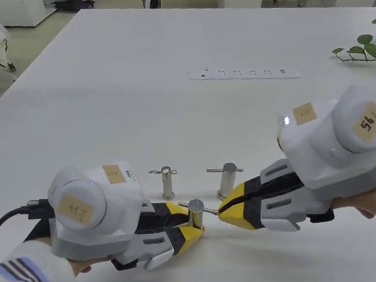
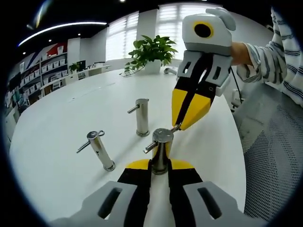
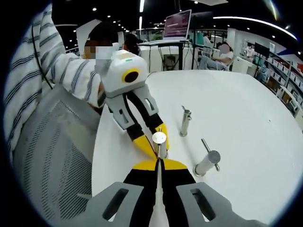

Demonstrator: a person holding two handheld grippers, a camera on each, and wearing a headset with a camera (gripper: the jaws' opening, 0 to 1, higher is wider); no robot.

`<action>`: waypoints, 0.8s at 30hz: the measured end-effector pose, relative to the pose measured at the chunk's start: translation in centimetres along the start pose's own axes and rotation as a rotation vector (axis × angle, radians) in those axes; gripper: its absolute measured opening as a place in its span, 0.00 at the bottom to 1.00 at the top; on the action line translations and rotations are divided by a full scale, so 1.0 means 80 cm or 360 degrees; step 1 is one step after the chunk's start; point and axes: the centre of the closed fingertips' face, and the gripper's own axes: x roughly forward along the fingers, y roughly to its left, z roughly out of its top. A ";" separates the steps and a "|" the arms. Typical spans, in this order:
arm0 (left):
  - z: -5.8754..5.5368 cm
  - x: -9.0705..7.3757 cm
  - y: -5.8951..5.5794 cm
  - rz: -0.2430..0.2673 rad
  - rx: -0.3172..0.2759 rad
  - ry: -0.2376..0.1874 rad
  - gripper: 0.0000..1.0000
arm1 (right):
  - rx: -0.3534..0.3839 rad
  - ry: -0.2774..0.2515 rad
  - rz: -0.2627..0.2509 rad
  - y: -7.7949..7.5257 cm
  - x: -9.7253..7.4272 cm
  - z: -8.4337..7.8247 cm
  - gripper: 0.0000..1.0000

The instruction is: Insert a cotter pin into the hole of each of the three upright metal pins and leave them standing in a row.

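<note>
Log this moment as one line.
left tool: shut on near silver metal pin | right tool: shut on thin wire cotter pin, in that pin's hole | two far pins: upright, cottered

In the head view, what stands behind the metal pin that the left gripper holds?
Two more pins stand upright: the left rear pin and the right rear pin, a cotter pin through each top. The right gripper partly covers the right rear pin's foot.

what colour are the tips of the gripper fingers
Yellow, on black fingers; best seen in the left gripper view, on the right gripper.
</note>
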 end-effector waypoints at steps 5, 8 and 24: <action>-0.004 -0.004 -0.001 0.0007 0.0036 0.0030 0.11 | 0.0039 -0.0027 -0.0008 -0.001 0.003 0.005 0.04; -0.004 -0.004 0.000 0.0010 0.0042 0.0034 0.11 | 0.0050 -0.0038 -0.0010 -0.002 0.005 0.009 0.03; 0.001 -0.021 -0.012 -0.0092 -0.0056 -0.0011 0.33 | 0.0043 -0.0090 -0.0006 -0.003 0.010 0.014 0.16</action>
